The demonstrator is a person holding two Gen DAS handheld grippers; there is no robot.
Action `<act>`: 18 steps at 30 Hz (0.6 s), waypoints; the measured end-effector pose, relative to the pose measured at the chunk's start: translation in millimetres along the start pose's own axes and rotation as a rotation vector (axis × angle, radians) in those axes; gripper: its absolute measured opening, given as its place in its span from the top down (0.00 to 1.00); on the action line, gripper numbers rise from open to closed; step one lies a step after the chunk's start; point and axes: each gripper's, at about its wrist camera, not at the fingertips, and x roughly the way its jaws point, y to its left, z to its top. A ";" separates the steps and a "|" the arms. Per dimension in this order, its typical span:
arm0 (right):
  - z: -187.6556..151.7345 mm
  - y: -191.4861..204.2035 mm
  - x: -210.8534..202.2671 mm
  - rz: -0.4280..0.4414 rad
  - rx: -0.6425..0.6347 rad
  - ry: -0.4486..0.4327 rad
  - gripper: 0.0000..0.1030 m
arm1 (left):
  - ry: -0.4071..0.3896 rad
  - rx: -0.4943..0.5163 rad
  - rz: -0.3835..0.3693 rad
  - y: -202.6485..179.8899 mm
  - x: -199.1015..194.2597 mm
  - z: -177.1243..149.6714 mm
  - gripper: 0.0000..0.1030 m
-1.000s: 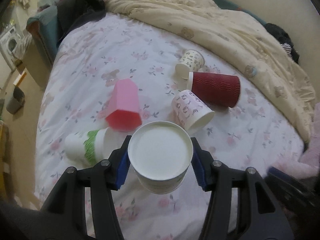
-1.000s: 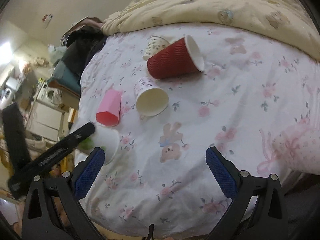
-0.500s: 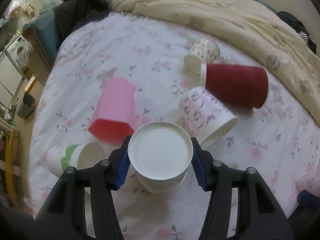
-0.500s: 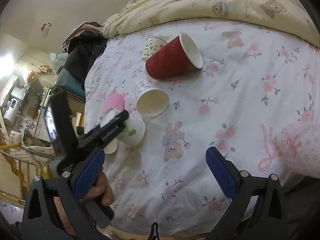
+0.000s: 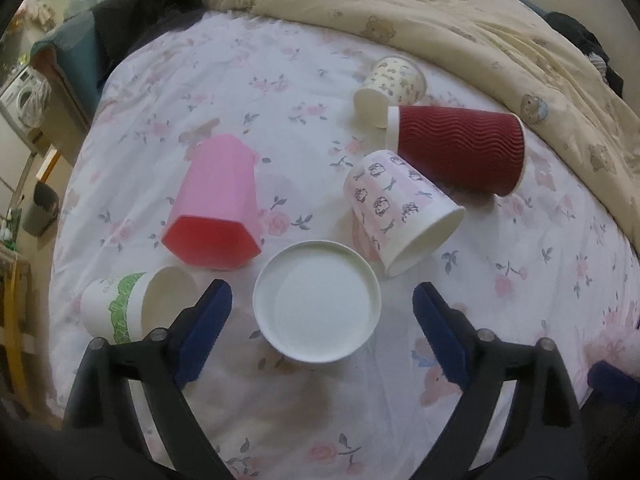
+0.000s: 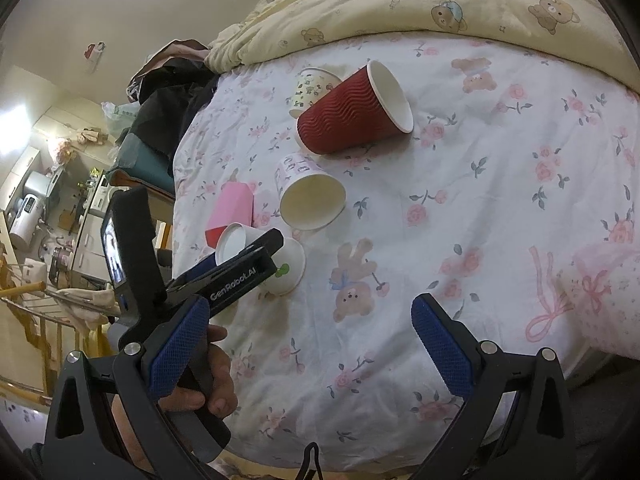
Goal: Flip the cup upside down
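The white cup [image 5: 316,302] stands on the floral bedsheet [image 5: 280,80] with its flat base uppermost and its mouth down — inverted, as the task requires. The left gripper [image 5: 322,332] is released: its blue pads [image 5: 204,330] are spread to either side of the cup, apart from its wall, with sheet visible in both gaps. In the right wrist view the same cup [image 6: 256,248] appears partly hidden behind the left tool, and its contact with the sheet cannot be checked from there. The right gripper [image 6: 310,356] is likewise spread wide and holds nothing; it hangs over bare sheet on the near side of the white cup, well apart from it. Other cups lie on their sides about the white cup: a pink faceted cup [image 5: 218,204] just beyond it to the left, a green-printed paper cup [image 5: 132,306] beside it to the left, a pink-patterned paper cup [image 5: 400,216] just beyond it to the right with its rim close to the white cup's base, and a red ribbed cup [image 5: 456,146] and a small printed cup [image 5: 390,90] farther back. Judgement: for the white cup the flip looks complete and the release made; what remains is to draw the left gripper clear without clipping the cup — the soft bedding gives an uncertain footing. Whether the lying cups also fall under the task cannot be determined.
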 end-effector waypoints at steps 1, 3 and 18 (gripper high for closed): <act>-0.2 0.9 0.3 -0.006 -0.006 0.000 0.00 | 0.004 0.005 0.002 -0.5 -0.3 -0.2 0.12; -0.6 0.8 1.2 -0.011 -0.011 0.003 0.00 | 0.004 0.008 0.002 -0.1 -3.2 -0.5 0.12; -1.1 11.5 -3.1 -0.045 -0.069 -0.042 0.00 | -0.155 -0.036 -0.055 44.7 -105.8 -4.7 0.12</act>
